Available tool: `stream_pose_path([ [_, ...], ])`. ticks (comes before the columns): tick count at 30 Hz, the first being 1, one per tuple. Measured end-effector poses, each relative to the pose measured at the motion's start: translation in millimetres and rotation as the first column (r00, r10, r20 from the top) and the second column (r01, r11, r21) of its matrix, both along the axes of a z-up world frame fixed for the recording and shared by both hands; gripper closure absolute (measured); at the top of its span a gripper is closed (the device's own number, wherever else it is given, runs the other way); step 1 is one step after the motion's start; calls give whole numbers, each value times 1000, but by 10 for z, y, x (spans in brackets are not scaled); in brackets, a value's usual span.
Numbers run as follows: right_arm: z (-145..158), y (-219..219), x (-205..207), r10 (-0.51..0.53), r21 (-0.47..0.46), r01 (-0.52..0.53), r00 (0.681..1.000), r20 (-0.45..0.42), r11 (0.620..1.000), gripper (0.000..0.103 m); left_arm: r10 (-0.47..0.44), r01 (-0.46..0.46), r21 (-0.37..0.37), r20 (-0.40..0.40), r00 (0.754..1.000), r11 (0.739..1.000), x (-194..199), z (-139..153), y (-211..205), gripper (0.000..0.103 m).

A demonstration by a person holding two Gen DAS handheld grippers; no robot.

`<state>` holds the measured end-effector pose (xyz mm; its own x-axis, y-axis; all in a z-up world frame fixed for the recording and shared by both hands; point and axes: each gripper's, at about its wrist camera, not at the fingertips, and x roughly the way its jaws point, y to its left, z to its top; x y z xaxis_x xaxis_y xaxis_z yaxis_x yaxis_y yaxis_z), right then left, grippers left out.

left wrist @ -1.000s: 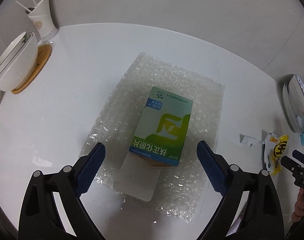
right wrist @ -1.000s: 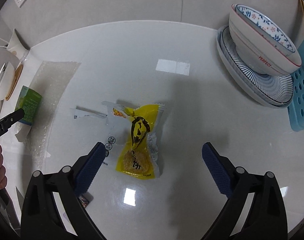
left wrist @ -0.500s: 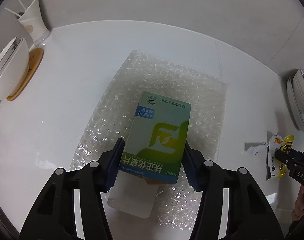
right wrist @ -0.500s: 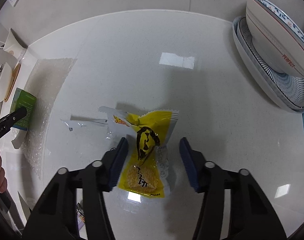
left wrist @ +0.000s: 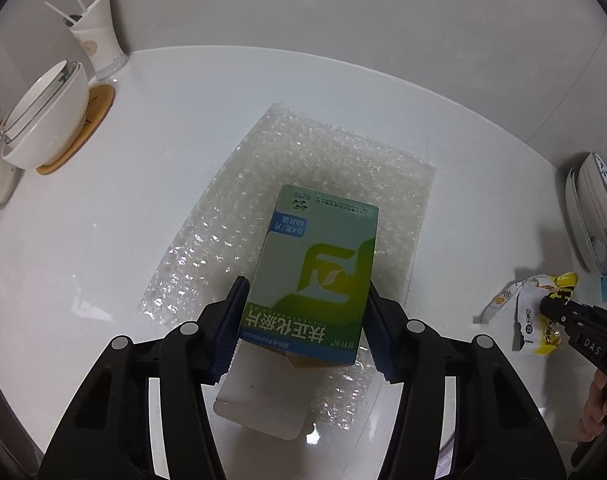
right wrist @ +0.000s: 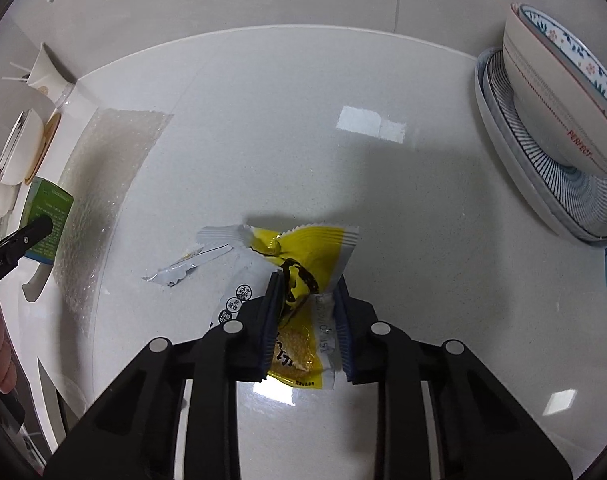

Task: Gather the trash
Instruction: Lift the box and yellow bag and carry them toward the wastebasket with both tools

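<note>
Item 1: green medicine box (left wrist: 315, 276), clamped at both sides by my left gripper (left wrist: 305, 320), its far end over the bubble wrap sheet (left wrist: 343, 168) on the white table (left wrist: 163, 200).

Item 2: yellow snack wrapper (right wrist: 307, 280), crumpled between the pads of my right gripper (right wrist: 305, 320), whose jaws have just been closing and now pinch it. A torn silver wrapper strip (right wrist: 183, 268) lies just beside it.

Item 3: stacked bowls (right wrist: 559, 92) on striped plate, well apart.

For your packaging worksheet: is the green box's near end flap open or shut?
Open: the green box has a pale flap hanging loose at its near end, over the bubble wrap.
</note>
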<state>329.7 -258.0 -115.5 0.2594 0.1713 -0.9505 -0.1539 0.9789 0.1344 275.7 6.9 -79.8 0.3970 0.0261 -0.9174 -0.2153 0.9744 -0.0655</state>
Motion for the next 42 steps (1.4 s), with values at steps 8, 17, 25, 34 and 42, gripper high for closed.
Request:
stream_pose_path([
  [8, 205, 37, -50, 55, 10, -56, 998, 37, 998, 79, 50, -49, -21, 31, 998, 999, -283, 187, -117, 51],
  [17, 409, -70, -397, -2, 34, -1, 997, 81, 999, 79, -34, 37, -29, 88, 996, 999, -601, 433, -307, 57],
  [25, 557, -69, -835, -81, 21, 79, 990, 113, 997, 79, -127, 130, -27, 95, 987, 991, -871, 451, -422, 57],
  [34, 648, 10, -1300, -116, 16, 115, 984, 135, 993, 79, -165, 167, -13, 86, 983, 986, -1225, 412, -377, 57],
  [42, 681, 133, -1696, -128, 22, 126, 981, 149, 992, 79, -179, 182, -21, 102, 978, 983, -1559, 452, -349, 57],
])
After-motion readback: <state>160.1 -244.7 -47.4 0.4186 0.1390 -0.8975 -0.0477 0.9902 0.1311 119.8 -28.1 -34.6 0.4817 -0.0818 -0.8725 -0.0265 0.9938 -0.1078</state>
